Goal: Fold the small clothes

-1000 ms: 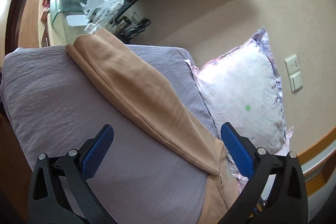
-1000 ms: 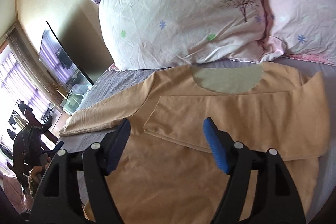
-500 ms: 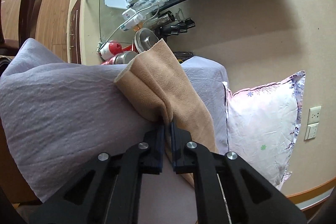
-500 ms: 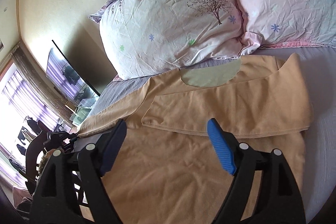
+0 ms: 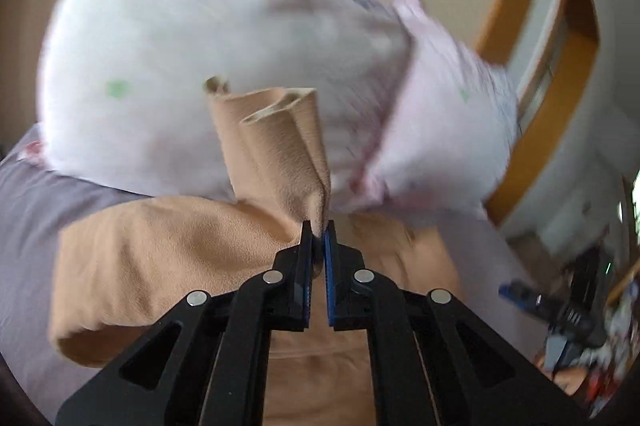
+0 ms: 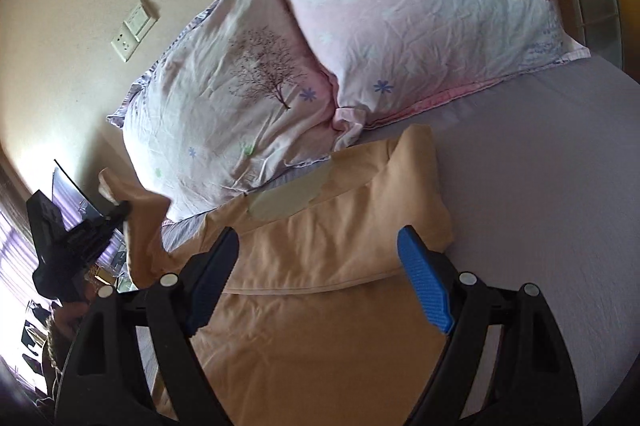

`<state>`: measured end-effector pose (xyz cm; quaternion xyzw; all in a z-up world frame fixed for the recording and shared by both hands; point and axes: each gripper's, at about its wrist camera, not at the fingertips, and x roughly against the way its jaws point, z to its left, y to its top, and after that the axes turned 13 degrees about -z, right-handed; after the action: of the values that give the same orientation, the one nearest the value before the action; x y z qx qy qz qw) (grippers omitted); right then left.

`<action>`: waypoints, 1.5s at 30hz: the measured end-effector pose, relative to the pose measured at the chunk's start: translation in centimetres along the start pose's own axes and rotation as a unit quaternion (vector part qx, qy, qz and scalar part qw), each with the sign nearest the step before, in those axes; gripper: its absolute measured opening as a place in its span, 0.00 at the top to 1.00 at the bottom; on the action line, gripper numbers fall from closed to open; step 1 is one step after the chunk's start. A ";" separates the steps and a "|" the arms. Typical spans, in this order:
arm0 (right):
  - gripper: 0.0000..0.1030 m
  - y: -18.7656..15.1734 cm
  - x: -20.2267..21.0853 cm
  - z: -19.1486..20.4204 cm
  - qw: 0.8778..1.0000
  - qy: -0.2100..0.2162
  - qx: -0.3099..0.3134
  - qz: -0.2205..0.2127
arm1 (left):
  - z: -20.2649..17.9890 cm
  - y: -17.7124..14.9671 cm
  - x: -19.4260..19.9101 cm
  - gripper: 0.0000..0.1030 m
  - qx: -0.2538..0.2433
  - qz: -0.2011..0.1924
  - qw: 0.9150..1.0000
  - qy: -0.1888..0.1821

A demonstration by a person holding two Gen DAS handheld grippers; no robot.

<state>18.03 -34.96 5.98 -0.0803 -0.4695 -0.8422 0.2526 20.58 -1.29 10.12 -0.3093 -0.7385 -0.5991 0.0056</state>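
Note:
A tan long-sleeved shirt (image 6: 320,290) lies on the grey bed sheet (image 6: 540,206), neck toward the pillows, with its right sleeve folded across the chest. My left gripper (image 5: 319,232) is shut on the end of the left sleeve (image 5: 280,154) and holds it up in the air over the shirt body (image 5: 160,258). It also shows in the right wrist view (image 6: 120,208) at the far left, with the sleeve (image 6: 140,226) hanging from it. My right gripper (image 6: 316,278) is open and empty, hovering above the shirt's chest.
Two pale floral pillows (image 6: 400,26) lean against the wall at the head of the bed. A wall socket (image 6: 134,28) is above them. A wooden frame (image 5: 552,106) stands to the right of the bed. A TV and clutter (image 6: 72,186) lie beyond the left bed edge.
My left gripper closed on the left sleeve end, lifted it off the bed and swung it toward the pillows and shirt body. My right gripper drew back slightly and stayed open.

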 end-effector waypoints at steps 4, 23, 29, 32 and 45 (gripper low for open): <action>0.21 -0.1 -1.5 -2.5 0.999 -0.035 -0.018 0.028 | -9.1 -8.6 -8.6 0.95 -0.137 0.146 0.980 -0.018; 0.71 -2.8 -14.2 0.0 0.978 -0.063 0.071 0.184 | 7.6 -5.0 1.6 0.31 -0.052 0.065 0.986 0.147; 0.97 -1.6 -11.7 1.8 0.983 -0.069 0.130 0.109 | 7.8 -6.3 0.1 0.31 -0.058 0.095 0.985 0.135; 0.97 1.9 -8.8 1.0 0.987 -0.112 0.118 0.010 | 7.8 -7.0 -0.1 0.31 -0.056 0.107 0.985 0.127; 0.48 1.2 -9.3 -0.2 0.987 -0.094 0.114 0.068 | 7.7 -7.8 -0.8 0.29 -0.064 0.122 0.982 0.127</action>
<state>26.64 -32.41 3.35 -0.1617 -0.5774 -0.7529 0.2713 20.44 4.46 0.76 -0.3183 -0.6485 -0.6744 0.1526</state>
